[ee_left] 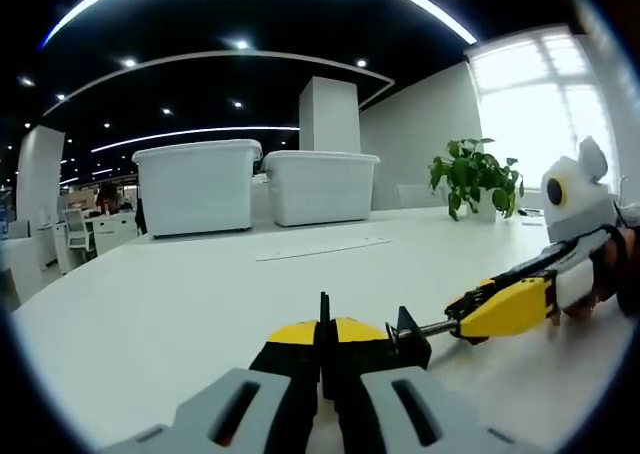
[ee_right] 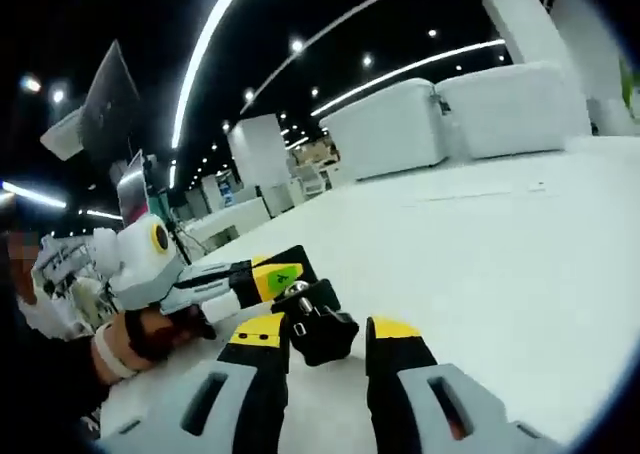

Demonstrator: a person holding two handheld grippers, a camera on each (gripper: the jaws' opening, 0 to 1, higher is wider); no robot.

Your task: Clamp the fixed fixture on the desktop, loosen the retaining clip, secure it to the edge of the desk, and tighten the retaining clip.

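Left gripper view: the left gripper (ee_left: 322,374) has its jaws closed on the near end of the clamp (ee_left: 400,332), which lies on the white table (ee_left: 180,304); the right gripper (ee_left: 520,304) sits at the clamp's yellow handle, far right. Two white bins (ee_left: 255,186) and a plant (ee_left: 475,177) stand far off.

Right gripper view: the right gripper (ee_right: 318,354), jaws narrowly parted, straddles the clamp's black knob (ee_right: 318,324). Judged step: loosening the clip; next, turn the knob. No legible writing.

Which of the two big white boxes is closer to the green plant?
The lower, wider white plastic bin, the right-hand one in the left gripper view, sits closer to the leafy green potted plant. The taller white plastic bin stands on its far side.
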